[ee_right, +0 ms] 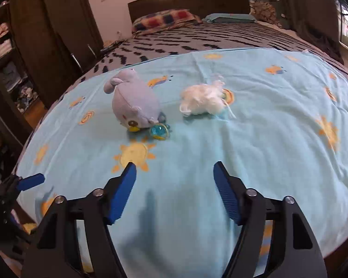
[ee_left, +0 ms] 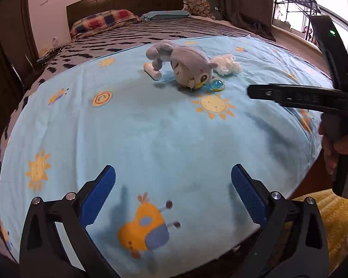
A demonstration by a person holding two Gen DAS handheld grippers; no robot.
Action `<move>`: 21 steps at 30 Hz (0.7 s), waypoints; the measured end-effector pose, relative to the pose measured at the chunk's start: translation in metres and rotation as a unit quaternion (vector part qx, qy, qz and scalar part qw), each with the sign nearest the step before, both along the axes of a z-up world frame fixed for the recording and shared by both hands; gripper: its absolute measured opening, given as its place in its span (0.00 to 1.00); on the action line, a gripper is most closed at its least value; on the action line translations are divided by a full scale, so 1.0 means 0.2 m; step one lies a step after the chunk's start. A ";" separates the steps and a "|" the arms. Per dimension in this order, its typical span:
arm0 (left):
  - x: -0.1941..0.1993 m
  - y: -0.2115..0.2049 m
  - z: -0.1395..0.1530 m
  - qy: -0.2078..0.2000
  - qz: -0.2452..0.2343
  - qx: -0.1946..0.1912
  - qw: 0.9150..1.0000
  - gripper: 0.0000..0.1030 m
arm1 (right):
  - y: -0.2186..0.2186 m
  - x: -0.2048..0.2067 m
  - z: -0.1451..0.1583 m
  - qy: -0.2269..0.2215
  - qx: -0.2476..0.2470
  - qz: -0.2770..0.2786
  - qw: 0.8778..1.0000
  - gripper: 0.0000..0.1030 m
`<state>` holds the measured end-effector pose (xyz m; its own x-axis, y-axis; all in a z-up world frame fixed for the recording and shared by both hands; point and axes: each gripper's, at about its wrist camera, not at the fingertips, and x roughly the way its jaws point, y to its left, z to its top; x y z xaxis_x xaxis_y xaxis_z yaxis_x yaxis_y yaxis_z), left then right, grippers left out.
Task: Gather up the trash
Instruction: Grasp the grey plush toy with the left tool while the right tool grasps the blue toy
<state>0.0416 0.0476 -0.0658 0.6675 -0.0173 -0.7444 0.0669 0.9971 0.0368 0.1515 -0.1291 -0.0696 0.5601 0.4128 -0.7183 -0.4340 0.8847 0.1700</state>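
A crumpled white wad of tissue or plastic (ee_right: 203, 100) lies on the light blue blanket (ee_right: 255, 139), to the right of a grey plush toy (ee_right: 133, 104); the wad also shows in the left wrist view (ee_left: 227, 64). A small blue and yellow wrapper-like item (ee_right: 159, 131) lies at the plush's front; it also shows in the left wrist view (ee_left: 217, 85). My right gripper (ee_right: 174, 173) is open and empty, short of these things. My left gripper (ee_left: 173, 180) is open and empty, farther back over the blanket.
A small white object (ee_left: 152, 70) lies left of the plush (ee_left: 185, 66). The bed carries a patterned dark cover (ee_right: 197, 39) and pillows (ee_right: 164, 19) at the headboard. A wardrobe (ee_right: 46, 34) stands left. The right tool (ee_left: 301, 97) crosses the left wrist view. A yellow rug (ee_left: 336, 213) lies below.
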 end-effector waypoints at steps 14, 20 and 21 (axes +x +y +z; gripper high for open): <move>0.17 0.03 -0.02 0.014 0.002 -0.009 1.000 0.92 | 0.23 0.28 -0.09 0.023 -0.040 0.013 0.999 0.28; 0.28 0.02 0.01 0.010 0.002 -0.016 1.000 0.92 | 0.11 0.25 -0.05 0.019 -0.024 0.009 1.000 0.27; 0.30 0.01 0.02 0.007 0.002 -0.017 1.000 0.92 | 0.08 0.24 -0.03 0.015 -0.020 0.002 1.000 0.27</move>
<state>0.1022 0.0494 -0.0618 0.6567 -0.0410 -0.7531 0.0639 0.9980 0.0014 0.2000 -0.1137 -0.0759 0.5365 0.3853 -0.7508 -0.4333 0.8892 0.1467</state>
